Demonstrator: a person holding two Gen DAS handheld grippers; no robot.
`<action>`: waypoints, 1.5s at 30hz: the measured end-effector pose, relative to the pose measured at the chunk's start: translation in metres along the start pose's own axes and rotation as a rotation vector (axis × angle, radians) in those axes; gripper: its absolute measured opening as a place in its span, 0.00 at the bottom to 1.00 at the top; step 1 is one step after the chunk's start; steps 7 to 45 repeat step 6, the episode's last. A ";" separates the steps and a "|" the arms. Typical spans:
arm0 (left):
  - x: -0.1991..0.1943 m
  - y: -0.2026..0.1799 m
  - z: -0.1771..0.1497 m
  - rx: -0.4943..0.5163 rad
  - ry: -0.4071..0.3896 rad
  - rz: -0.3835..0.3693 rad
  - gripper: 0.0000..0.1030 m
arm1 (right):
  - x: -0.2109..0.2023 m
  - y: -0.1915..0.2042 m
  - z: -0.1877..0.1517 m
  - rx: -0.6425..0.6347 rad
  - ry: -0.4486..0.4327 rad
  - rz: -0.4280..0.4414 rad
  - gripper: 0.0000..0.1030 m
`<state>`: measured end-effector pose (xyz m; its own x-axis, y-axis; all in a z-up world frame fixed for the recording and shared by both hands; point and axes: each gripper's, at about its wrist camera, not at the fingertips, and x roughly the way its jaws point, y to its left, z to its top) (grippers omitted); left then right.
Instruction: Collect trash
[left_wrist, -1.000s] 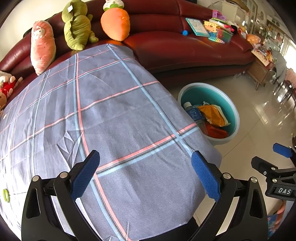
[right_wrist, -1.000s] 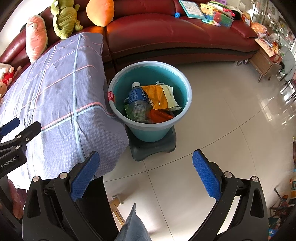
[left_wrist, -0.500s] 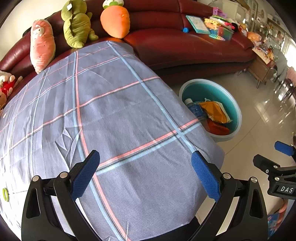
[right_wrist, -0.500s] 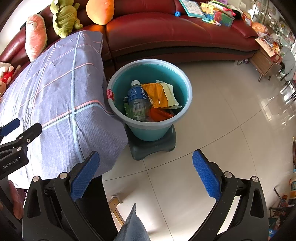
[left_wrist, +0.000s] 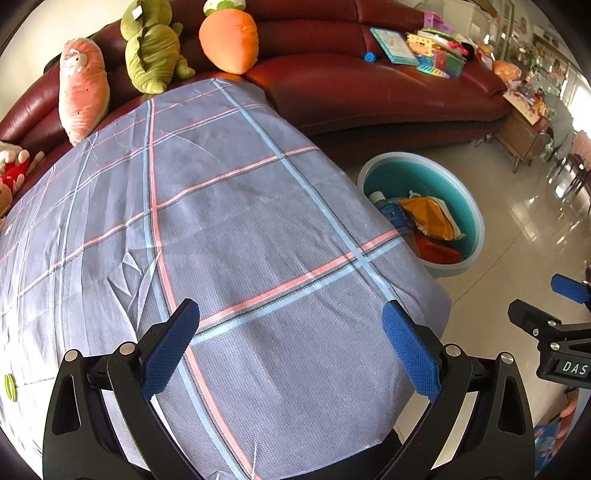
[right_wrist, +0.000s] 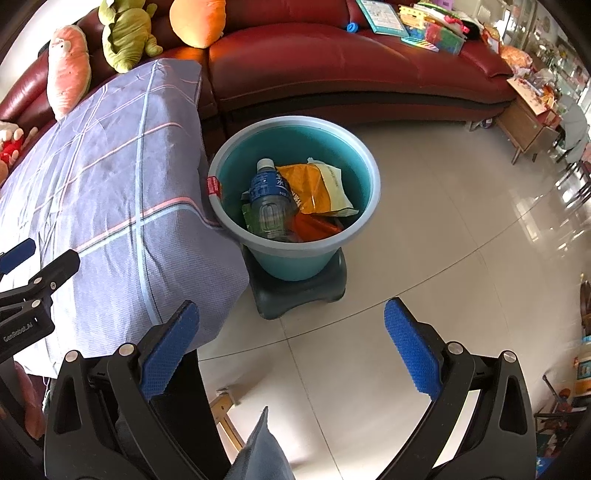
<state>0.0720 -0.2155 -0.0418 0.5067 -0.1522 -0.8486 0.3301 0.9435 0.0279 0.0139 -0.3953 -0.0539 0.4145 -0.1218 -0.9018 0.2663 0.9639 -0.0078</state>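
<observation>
A teal bucket (right_wrist: 364, 173) stands on a dark stool on the floor beside the table; it also shows in the left wrist view (left_wrist: 474, 221). Inside lie a clear bottle with a blue label (right_wrist: 267, 197), an orange and white snack bag (right_wrist: 319, 186) and red wrappers. My left gripper (left_wrist: 290, 341) is open and empty above the grey plaid tablecloth (left_wrist: 221, 221). My right gripper (right_wrist: 290, 341) is open and empty above the floor, in front of the bucket.
A dark red sofa (left_wrist: 351, 85) runs behind the table, with plush toys (left_wrist: 151, 48) at the left and books and toys (left_wrist: 424, 48) at the right. A small green ring (left_wrist: 9, 386) lies on the cloth at the far left. Tiled floor (right_wrist: 461, 240) lies right.
Both views have shifted slightly; the bucket sits a little further right in the left wrist view. Both grippers stay open and empty.
</observation>
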 end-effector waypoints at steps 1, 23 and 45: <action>0.000 0.000 0.000 -0.001 -0.001 0.001 0.96 | 0.000 0.000 0.000 0.001 -0.001 -0.002 0.93; 0.000 0.003 0.000 -0.011 0.002 0.004 0.96 | 0.000 0.000 0.001 0.001 0.002 -0.004 0.93; 0.000 0.003 0.000 -0.011 0.002 0.004 0.96 | 0.000 0.000 0.001 0.001 0.002 -0.004 0.93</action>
